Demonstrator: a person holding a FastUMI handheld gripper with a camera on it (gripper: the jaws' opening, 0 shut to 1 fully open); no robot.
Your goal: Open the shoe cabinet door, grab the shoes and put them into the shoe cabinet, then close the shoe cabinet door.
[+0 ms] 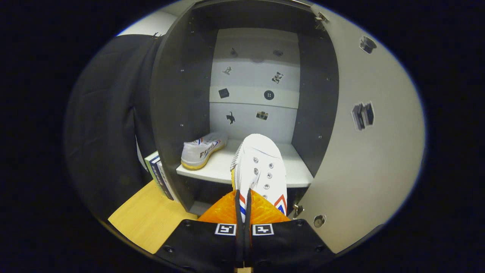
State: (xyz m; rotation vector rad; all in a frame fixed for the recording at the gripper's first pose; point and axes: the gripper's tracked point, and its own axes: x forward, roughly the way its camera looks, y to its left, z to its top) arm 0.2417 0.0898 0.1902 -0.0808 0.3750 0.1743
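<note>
- Clamping a white shoe (259, 170), the claw (242, 206) is seen nearly closed, its fingers pressed on the shoe's rear edge, with only a thin gap left between them.
- Ahead of the fingers, the held shoe is pointed toe-first over the front edge of a pale shelf (219, 167) inside the shoe cabinet (178, 113).
- Red and blue stripes and metal eyelets are shown on the held shoe.
- Ahead and to the left, a second shoe (202, 149) with a yellowish sole is rested on that shelf.
- To the right, the open cabinet door (363, 151) is swung outward.
- Small stickers on the back panel (254, 94) are hard to make out.
- Left of the cabinet, boxes (159, 174) are partly hidden on a wooden floor (147, 220).
</note>
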